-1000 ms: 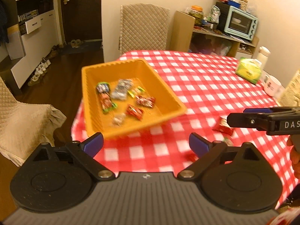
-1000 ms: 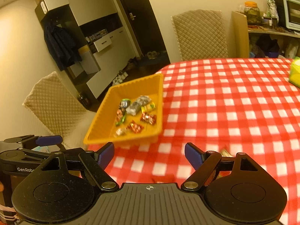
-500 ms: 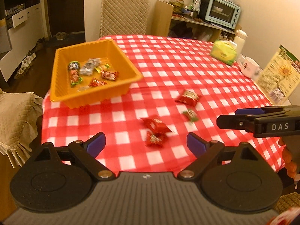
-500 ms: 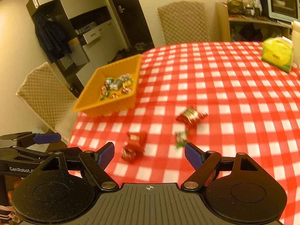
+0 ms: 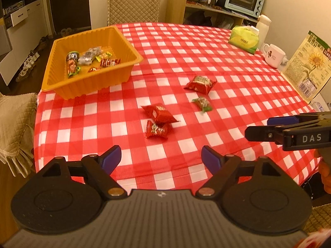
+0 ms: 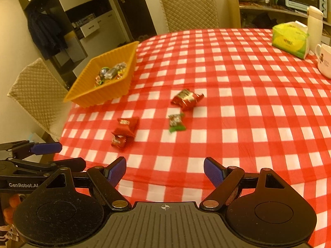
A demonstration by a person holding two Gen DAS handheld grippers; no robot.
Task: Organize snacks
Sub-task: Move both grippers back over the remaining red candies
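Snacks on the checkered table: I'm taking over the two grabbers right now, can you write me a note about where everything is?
Left gripper: jaws closing, nothing between them.
Right gripper: open, empty.
Both hover above the near edge of the table.
Orange tray sits at the far left corner with several wrapped snacks already in it.
Still loose on the cloth: two red packets touching each other, and, a larger red packet farther back, and a small green-ended candy beside it.
Left to do: move those four into the tray, probably nearest red pair first.
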